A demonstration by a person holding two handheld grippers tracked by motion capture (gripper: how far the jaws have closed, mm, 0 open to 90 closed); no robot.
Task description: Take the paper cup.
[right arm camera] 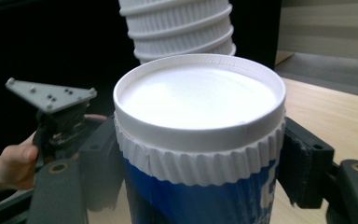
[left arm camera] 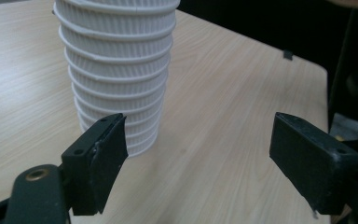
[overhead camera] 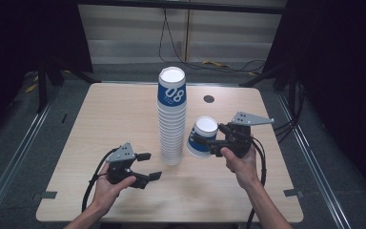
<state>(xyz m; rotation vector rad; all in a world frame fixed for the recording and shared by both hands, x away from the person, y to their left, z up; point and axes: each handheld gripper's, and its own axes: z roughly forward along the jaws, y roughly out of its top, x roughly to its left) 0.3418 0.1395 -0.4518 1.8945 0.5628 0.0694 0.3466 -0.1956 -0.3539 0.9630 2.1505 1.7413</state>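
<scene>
My right tongs squeezed one cup, tipped beside the tall stack. My left tongs stood wide open, holding nothing, above the counter.

A blue-and-white cup, upturned base nearest the camera, is clamped between the right gripper's jaws. Behind the cup a cup stack is seen; left of the cup, the left gripper.

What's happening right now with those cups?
Right gripper shut on single cup, upside down. Left gripper open, empty, beside cup stack. Nothing in the way.
</scene>
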